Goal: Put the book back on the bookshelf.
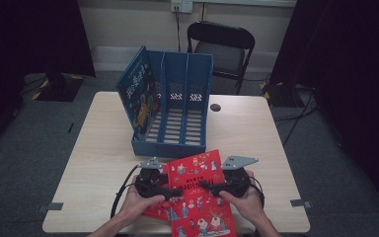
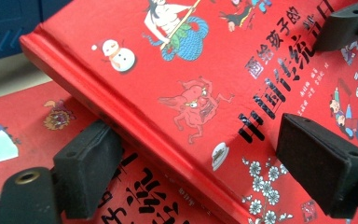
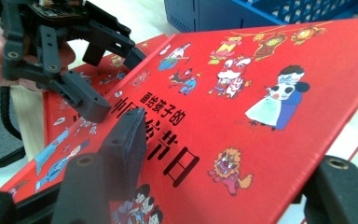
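A red picture book (image 1: 200, 197) (image 2: 177, 70) (image 3: 270, 79) is held tilted near the table's front edge, between my two grippers. My left gripper (image 1: 175, 190) (image 2: 205, 163) (image 3: 105, 77) straddles its spine edge, open, with one pad under the edge and the other above the cover. My right gripper (image 1: 205, 186) (image 3: 228, 163) takes the opposite edge, its upper pad (image 3: 121, 140) lying on the cover and its lower jaw under the book. A second red book (image 1: 158, 211) (image 2: 28, 126) lies flat beneath on the left.
A blue three-slot file rack (image 1: 177, 143) (image 3: 214, 14) stands mid-table just beyond the books, with a blue book (image 1: 138, 94) leaning in its left slot. A black folding chair (image 1: 222, 44) stands behind the table. The wooden tabletop (image 1: 246, 128) has bare room on both sides.
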### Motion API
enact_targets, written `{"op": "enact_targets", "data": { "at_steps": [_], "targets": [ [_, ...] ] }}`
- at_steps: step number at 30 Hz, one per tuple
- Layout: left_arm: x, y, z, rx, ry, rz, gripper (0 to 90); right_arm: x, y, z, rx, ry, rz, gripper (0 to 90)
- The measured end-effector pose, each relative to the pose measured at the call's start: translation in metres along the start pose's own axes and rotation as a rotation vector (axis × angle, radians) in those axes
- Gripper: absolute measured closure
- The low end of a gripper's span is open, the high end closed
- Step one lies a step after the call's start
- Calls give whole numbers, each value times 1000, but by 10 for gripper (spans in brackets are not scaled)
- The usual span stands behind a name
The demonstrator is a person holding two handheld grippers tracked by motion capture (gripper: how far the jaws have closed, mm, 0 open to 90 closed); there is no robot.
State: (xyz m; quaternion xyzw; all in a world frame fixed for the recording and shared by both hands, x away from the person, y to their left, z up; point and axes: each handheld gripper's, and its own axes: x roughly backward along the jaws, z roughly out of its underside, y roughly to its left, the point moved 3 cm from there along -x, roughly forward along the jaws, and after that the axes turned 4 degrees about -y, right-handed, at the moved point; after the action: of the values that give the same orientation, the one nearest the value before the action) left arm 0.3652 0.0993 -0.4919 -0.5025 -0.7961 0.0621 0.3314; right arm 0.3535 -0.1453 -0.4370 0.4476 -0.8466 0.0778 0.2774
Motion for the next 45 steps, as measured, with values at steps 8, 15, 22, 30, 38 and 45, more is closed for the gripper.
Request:
{"op": "enact_targets", "data": {
  "at_steps": [8, 15, 22, 30, 38, 45],
  "targets": [
    [8, 5, -2, 31, -35, 9, 310, -4, -3, -1, -80, 39, 36, 368],
    [12, 4, -5, 29, -54, 14, 351, -6, -4, -2, -108, 52, 46, 353],
    [25, 2, -16, 12, -111, 10, 414, -3, -3, -11, -106, 14, 62, 339],
    [38, 0, -24, 15, -160, 29, 437, -7, 0, -25, -112, -12, 58, 318],
    [59, -3, -37, -8, -234, 9, 500, -7, 7, -45, -84, -52, 59, 316],
    [71, -2, -46, -7, -272, -16, 529, -11, 10, -60, -70, -70, 78, 315]
  ]
}}
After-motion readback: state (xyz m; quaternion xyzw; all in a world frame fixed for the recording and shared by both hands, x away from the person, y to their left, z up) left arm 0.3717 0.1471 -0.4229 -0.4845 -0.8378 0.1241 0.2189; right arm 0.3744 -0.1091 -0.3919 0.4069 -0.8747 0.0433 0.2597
